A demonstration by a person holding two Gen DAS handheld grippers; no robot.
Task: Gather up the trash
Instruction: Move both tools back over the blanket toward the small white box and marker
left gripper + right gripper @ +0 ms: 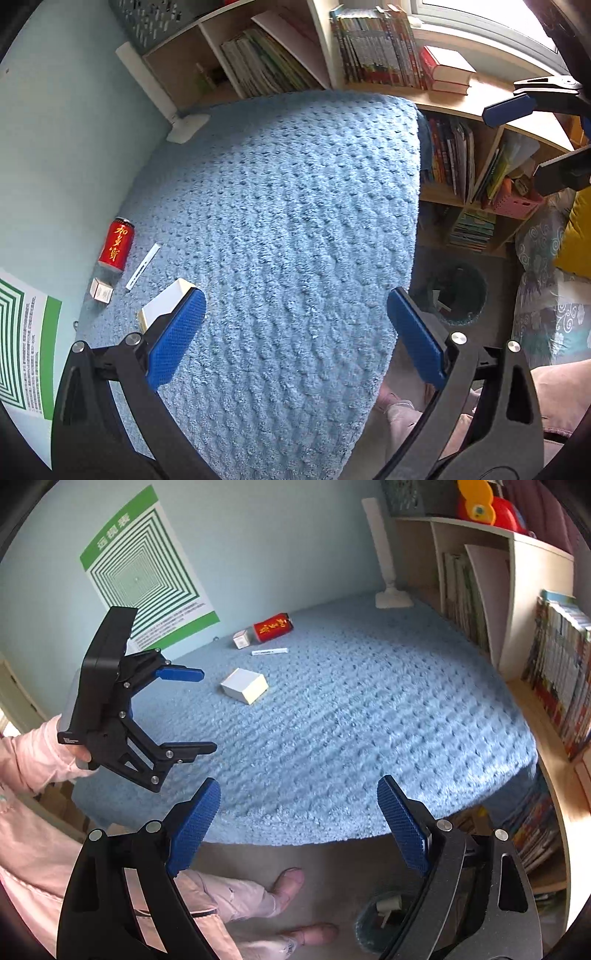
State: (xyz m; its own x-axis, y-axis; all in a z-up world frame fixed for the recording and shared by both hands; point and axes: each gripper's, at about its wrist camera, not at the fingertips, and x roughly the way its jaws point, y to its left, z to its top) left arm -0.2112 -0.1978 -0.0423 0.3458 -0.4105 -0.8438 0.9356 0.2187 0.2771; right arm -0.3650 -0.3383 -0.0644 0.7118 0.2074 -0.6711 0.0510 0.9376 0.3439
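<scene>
on the blue fuzzy cover, going left to right in the right wrist view: left gripper held above the cover's near-left part, jaws spread, nothing between; small white box touching the red can lying on its side by the wall; white strip just in front; bigger white box nearer the middle. right gripper – spread wide, empty. trash bin on the floor below the cover's edge, w/ scraps inside.
</scene>
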